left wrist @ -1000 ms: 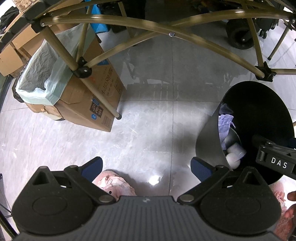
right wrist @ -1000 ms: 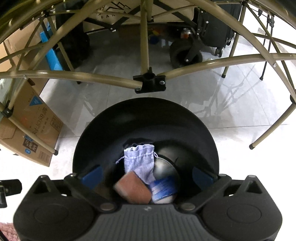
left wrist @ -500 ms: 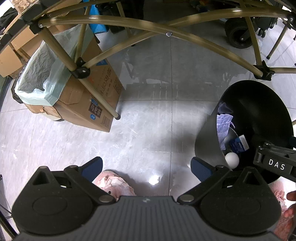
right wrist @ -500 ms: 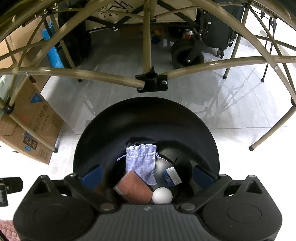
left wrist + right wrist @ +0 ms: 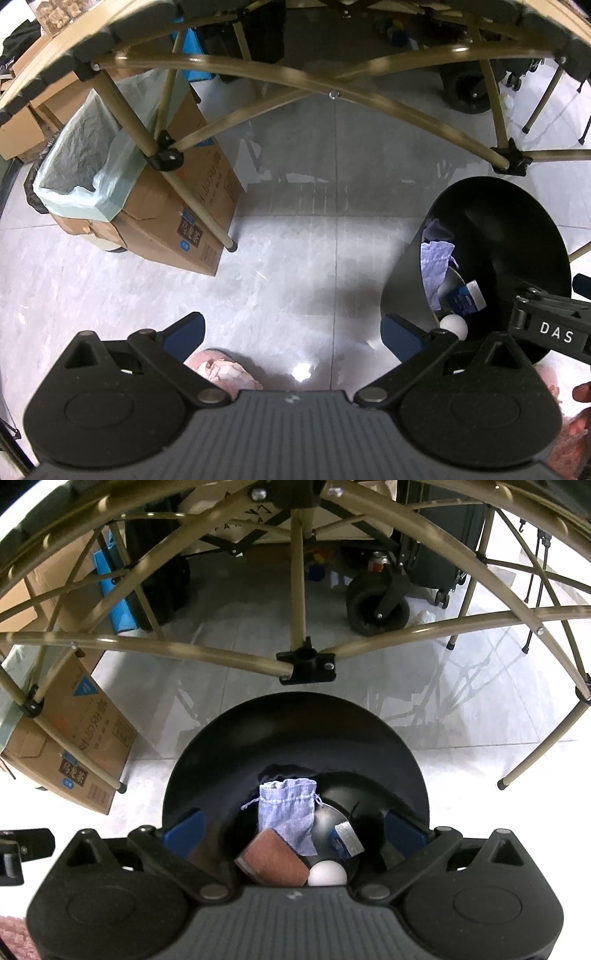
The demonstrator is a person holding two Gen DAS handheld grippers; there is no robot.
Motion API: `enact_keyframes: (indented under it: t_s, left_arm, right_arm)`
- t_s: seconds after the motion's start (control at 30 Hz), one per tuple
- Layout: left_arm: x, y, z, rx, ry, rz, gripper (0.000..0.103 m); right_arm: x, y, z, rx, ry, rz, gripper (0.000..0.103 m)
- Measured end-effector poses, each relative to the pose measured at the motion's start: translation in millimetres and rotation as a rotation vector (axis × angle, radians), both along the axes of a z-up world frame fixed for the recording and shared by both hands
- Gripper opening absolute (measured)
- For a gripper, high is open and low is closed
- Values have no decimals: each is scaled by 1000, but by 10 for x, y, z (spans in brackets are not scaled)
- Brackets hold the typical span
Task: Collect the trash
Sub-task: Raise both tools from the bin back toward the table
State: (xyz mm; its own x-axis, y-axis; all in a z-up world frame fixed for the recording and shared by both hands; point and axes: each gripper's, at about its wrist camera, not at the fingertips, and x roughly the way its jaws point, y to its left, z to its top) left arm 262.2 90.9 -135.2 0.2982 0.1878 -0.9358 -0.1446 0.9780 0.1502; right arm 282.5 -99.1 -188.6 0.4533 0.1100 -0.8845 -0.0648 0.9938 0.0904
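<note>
A black round bin (image 5: 295, 731) stands on the floor right below my right gripper (image 5: 293, 823), which is open and empty over its mouth. Inside lie a pale blue drawstring pouch (image 5: 290, 812), a brown sponge block (image 5: 271, 862), a white ball (image 5: 327, 873) and a small blue-and-white packet (image 5: 345, 840). The bin also shows in the left wrist view (image 5: 517, 229) at the right. My left gripper (image 5: 293, 332) is open and empty over bare floor, left of the bin. The right gripper's body, marked DAS (image 5: 550, 325), crosses the bin's near rim.
A cardboard box lined with a pale green bag (image 5: 92, 162) stands at the left under a folding table's brass-coloured legs (image 5: 192, 206). The same frame (image 5: 304, 661) arches beyond the bin. A pink fluffy slipper (image 5: 221, 367) is below my left gripper. A black wheel (image 5: 376, 607) stands behind.
The small packet and the white ball have dropped and settled at the bin's bottom. Both grippers have risen a little; the bin has not moved.
</note>
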Motion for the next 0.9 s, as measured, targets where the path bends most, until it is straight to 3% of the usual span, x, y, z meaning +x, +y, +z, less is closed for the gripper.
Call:
enact_keyframes:
  t_s: [0.53, 0.9]
  left_arm:
    - [-182, -246, 456, -90, -186, -92, 103]
    - [-272, -676, 824, -153, -352, -228, 103]
  right_arm:
    - [-267, -479, 475, 66, -96, -27, 103]
    - [-563, -938, 1019, 165, -300, -57, 103]
